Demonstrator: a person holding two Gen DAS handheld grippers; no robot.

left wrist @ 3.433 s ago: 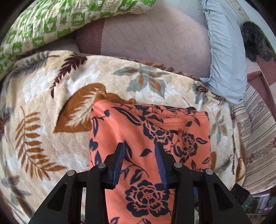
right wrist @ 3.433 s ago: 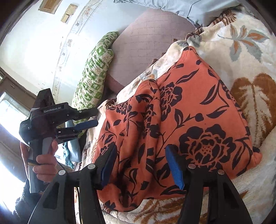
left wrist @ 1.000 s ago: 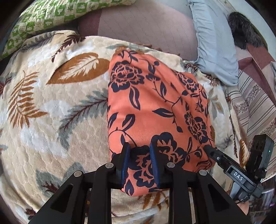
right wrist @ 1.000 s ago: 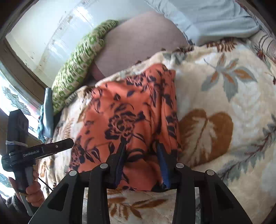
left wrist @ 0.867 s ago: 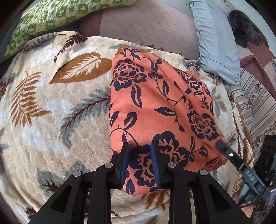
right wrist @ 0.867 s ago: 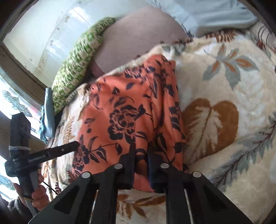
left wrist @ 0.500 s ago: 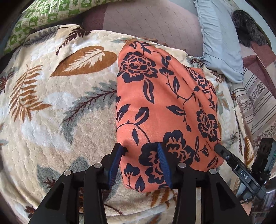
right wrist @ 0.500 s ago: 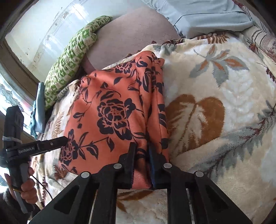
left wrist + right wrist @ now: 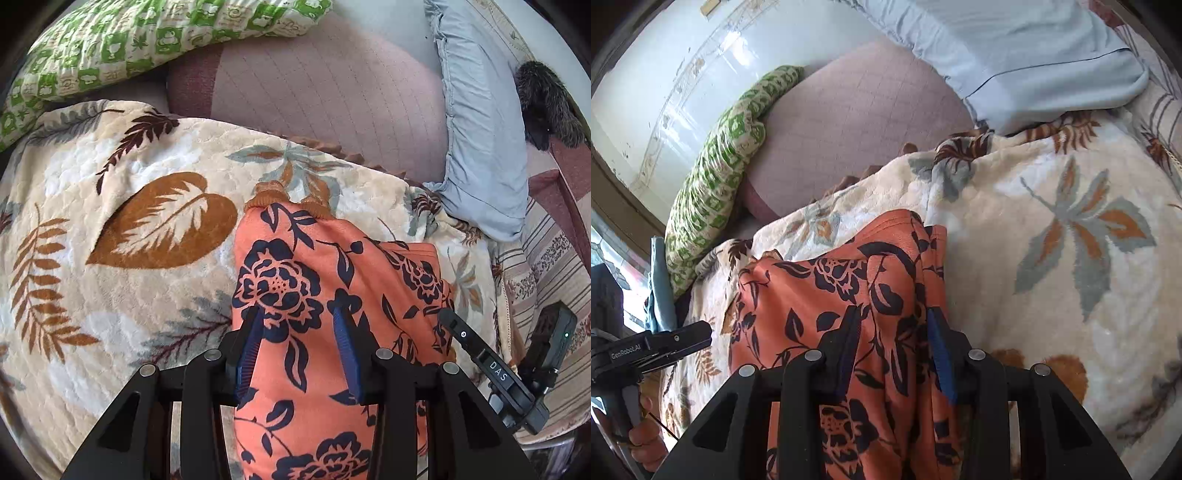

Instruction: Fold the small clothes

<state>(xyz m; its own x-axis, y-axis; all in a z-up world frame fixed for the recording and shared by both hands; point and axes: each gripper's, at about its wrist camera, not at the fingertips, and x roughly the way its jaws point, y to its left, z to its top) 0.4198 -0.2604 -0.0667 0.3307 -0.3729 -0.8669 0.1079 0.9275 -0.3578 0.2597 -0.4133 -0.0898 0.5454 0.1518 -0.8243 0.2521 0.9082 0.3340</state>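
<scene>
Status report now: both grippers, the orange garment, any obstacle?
Left gripper open. Right gripper open. Orange floral garment folded on leaf blanket. No obstacle seen.

Open right tool [image 9: 892, 347] over orange floral garment [image 9: 831, 295] on leaf-print blanket [image 9: 1052, 229]

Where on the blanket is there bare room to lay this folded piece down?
Bare leaf-print blanket lies between the orange floral garment and the green pillow; more shows beyond the garment's other edge. Crowded near the blue pillow.
</scene>
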